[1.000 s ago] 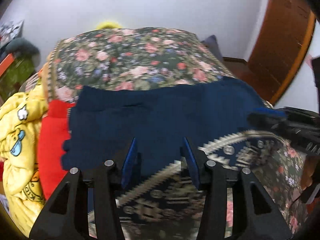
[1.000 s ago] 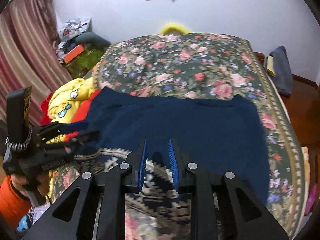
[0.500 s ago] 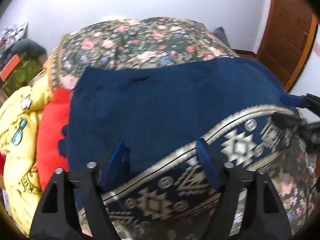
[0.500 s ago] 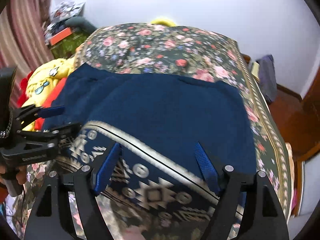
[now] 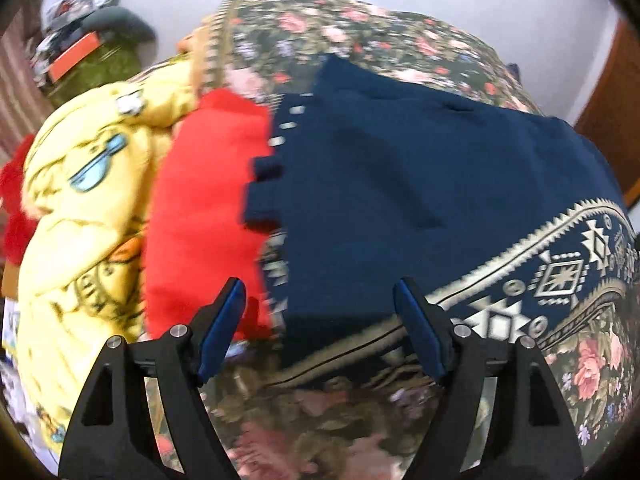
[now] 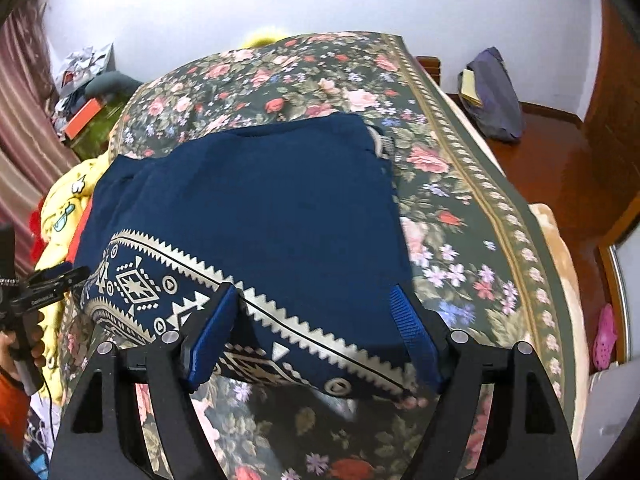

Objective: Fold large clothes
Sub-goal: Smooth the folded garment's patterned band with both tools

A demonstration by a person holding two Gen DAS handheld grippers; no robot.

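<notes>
A navy blue garment (image 5: 420,184) with a cream patterned band along its near edge lies folded flat on the floral bedspread (image 5: 360,40). It also shows in the right wrist view (image 6: 272,216). My left gripper (image 5: 320,332) is open and empty, just above the garment's near left corner. My right gripper (image 6: 316,332) is open and empty, over the garment's near right edge. The left gripper also shows at the left edge of the right wrist view (image 6: 52,280).
A red cloth (image 5: 200,208) and a yellow cartoon-print cloth (image 5: 80,200) are piled left of the garment. The floral bedspread (image 6: 480,208) extends right to the bed edge. A dark bag (image 6: 492,96) lies on the wooden floor. Clutter (image 6: 88,92) sits by the curtain.
Both grippers have opened wide and let go of the garment's patterned edge, which now lies on the bed. The left gripper has swung left toward the red and yellow cloths.
</notes>
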